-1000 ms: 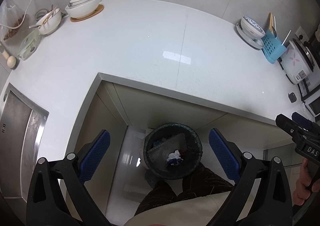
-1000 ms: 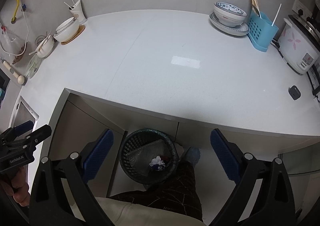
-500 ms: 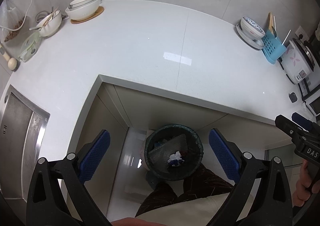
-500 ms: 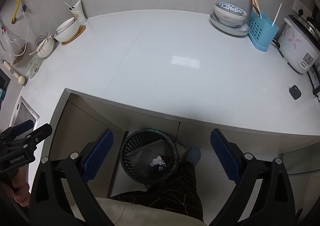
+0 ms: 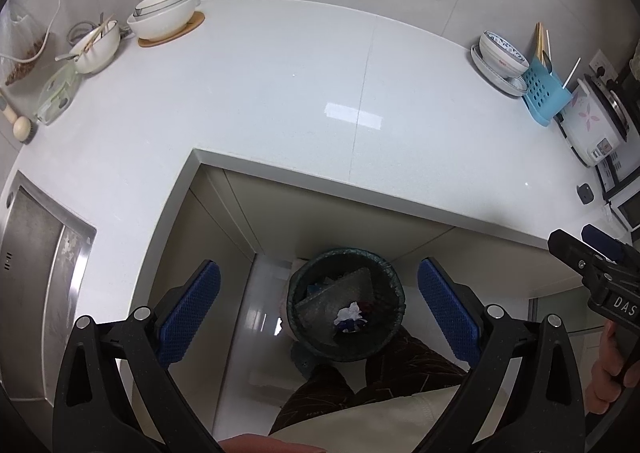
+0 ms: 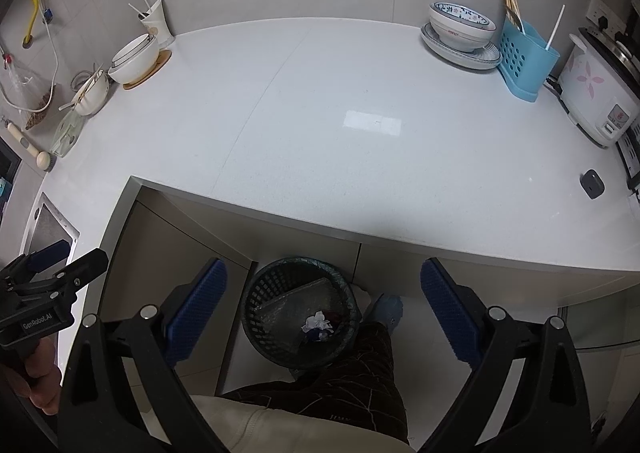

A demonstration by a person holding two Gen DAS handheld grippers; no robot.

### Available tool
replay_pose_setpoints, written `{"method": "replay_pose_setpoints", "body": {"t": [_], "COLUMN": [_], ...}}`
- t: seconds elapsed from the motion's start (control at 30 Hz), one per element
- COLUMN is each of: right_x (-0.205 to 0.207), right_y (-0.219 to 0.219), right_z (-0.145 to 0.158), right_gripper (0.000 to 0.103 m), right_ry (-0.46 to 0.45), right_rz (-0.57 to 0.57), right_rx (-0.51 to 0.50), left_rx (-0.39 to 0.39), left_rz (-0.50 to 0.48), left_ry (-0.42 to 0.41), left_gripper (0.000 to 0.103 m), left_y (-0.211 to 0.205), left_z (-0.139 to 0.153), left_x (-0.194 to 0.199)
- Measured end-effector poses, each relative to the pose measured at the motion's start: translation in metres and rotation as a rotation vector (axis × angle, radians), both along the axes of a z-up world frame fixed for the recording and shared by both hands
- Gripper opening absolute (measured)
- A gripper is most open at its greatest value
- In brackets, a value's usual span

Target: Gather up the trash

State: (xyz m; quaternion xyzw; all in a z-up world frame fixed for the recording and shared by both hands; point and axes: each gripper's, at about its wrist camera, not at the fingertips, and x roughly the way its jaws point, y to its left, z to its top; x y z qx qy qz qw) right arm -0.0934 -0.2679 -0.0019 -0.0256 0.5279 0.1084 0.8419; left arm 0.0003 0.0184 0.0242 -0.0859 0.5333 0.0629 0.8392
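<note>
Black mesh forms the waste bin (image 6: pixel 298 313), set on the floor in the recess under the white counter (image 6: pixel 360 141), just in front of the person's dark trouser leg (image 6: pixel 352 369). Crumpled white paper (image 6: pixel 316 321) is seen lying inside it, beside a grey bubble-wrap sheet and some red and blue scraps; the same wad (image 5: pixel 351 312) is seen from the left wrist view. The bin is judged to be placed there so that trash can be dropped straight down from the counter edge.

Left gripper (image 5: pixel 319 309): blue pads spread wide, nothing held between them. Right gripper (image 6: pixel 323 311): likewise spread wide and empty. Both are held above the bin, pointed down along the counter front. This is read as the posture after a release, or a pause before another piece is sought.

No loose trash can be made out on the counter. Crockery is kept at the margins: stacked white bowls (image 6: pixel 134 59) on a wooden trivet at the left, a patterned bowl (image 6: pixel 460 25) on a plate and a blue cutlery holder (image 6: pixel 524 53) at the right, a rice cooker (image 6: pixel 596 89) at the far right. The task is judged near its end.

Compared with the frames a second earlier: almost nothing is changed. Jaw spread is unchanged on both sides, the bin contents are undisturbed, and only a slight drift of the left view is noted.
</note>
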Motion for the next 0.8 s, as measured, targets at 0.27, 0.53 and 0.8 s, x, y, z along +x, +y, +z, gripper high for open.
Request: {"method": "replay_pose_setpoints", "body": {"t": [0.27,0.53,0.8], "right_x": [0.0007,-0.001,-0.0015], "right_y": [0.0,0.0007,0.0013], "right_z": [0.0,-0.0008,-0.0012], "right_gripper": [0.093,0.093,0.093], "right_ry": [-0.001,-0.003,-0.002], "right_rz": [0.002,0.004,0.004], "right_rx": [0.0,0.0,0.0], "left_rx": [0.003,0.002,-0.005], "left_rz": [-0.001,0.001,0.0], "left_ry": [-0.003,-0.002,0.007], "left_gripper": [0.097,0.097,0.097], "left_y": [-0.0004,0.0005,0.001], "left_z": [0.0005,0.0006,-0.0012], "left_x": [-0.0003,-0.0015,0.0005]}}
